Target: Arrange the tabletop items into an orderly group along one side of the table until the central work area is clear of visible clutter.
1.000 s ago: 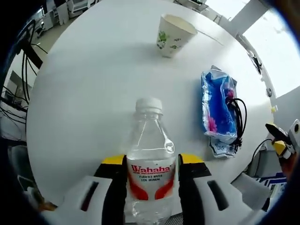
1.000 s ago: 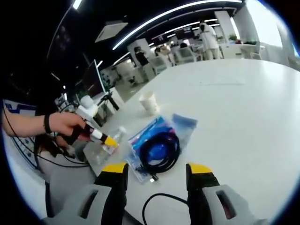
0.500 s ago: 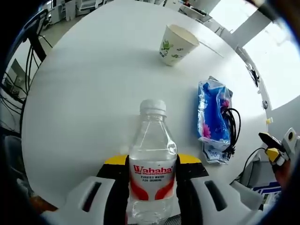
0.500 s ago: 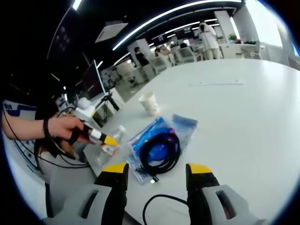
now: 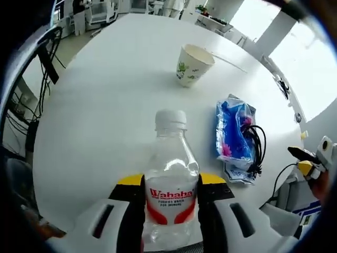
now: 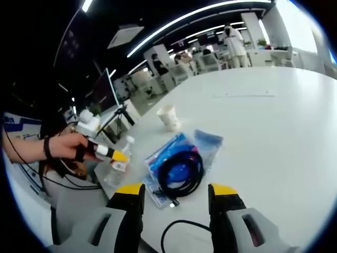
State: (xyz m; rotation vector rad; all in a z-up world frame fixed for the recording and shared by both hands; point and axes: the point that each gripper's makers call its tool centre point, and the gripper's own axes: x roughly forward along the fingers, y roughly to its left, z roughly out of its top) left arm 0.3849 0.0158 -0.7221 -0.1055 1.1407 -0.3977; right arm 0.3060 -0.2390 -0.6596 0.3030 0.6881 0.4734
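bottle (image 5: 170,184) in left gripper (image 5: 171,187) — right gripper (image 6: 176,192) agape

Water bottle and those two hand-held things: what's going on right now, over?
Left tool shut on water bottle. Right tool open, holding nothing. Paper cup, blue pouch with black cable lying on it, all on the white table.

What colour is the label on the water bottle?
The label on the water bottle is white with red lettering and red swooshes, clearest in the left gripper view.
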